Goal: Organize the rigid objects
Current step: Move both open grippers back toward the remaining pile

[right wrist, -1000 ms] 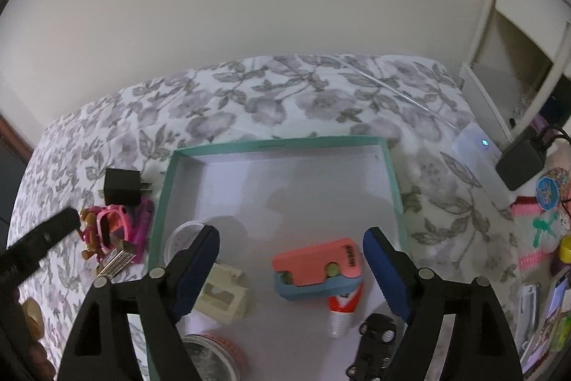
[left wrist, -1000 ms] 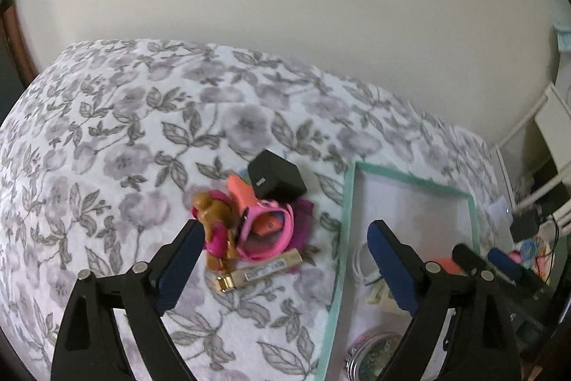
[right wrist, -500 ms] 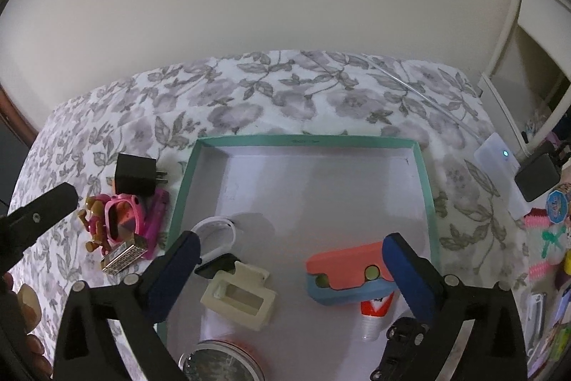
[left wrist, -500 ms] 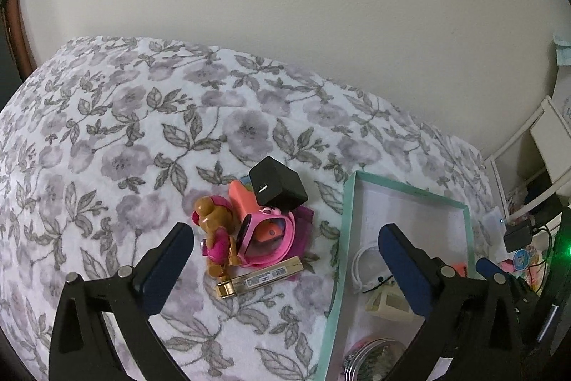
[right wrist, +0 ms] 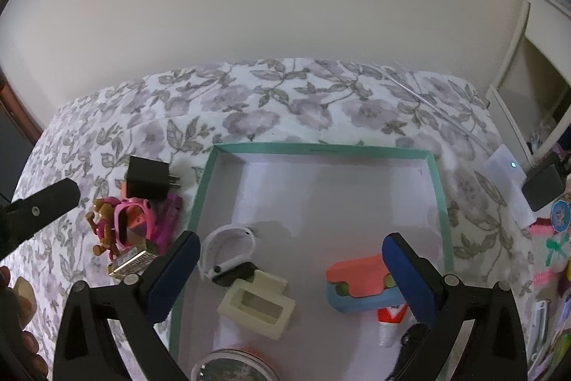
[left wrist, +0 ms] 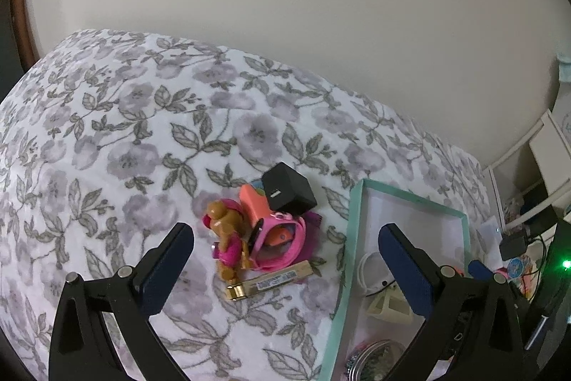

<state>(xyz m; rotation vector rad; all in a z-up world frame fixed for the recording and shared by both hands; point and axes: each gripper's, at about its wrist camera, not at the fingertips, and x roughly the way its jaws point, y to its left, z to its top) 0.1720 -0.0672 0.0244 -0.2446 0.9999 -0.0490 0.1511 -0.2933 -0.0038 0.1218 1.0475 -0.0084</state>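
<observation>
Left hand-held gripper (left wrist: 283, 259): jaws spread wide, nothing btwn the pads, hovering above the bed (left wrist: 107, 138). Right hand-held gripper (right wrist: 291, 265): also spread wide, empty, hovering over the teal-rimmed box (right wrist: 440, 202).

Just ahead of the left one, btwn its fingers in the wrist view, sits a small pile on the floral bedspread, not yet sorted: toy dog figure in pink (left wrist: 226, 238), pink kids' watch (left wrist: 282, 238) leaning on it, an orange block (left wrist: 251, 204) behind, black USB charger (left wrist: 287, 190) at the far side, a magenta item mostly hidden under the watch, and a gold-ended bar (left wrist: 269, 281) nearest the gripper. All touching or overlapping. The box lies to the right of this pile, just beside it.

Under and ahead of the right one, already in the box: white smartwatch (right wrist: 228, 249) near the left finger, cream plastic case (right wrist: 257, 306) just beside it, coral-and-blue case (right wrist: 360, 281) by the right finger, a small tube w/ red label (right wrist: 390, 320) partly behind that finger, a round tin (right wrist: 232, 365) at the near edge, and a dark item low right, too cut off to name.

Judgement: approx half done. Several pieces are boxed, about six are left on the bed. Far half of the box is bare, so room for the rest. Likely next pick is from the pile w/ the left gripper.
</observation>
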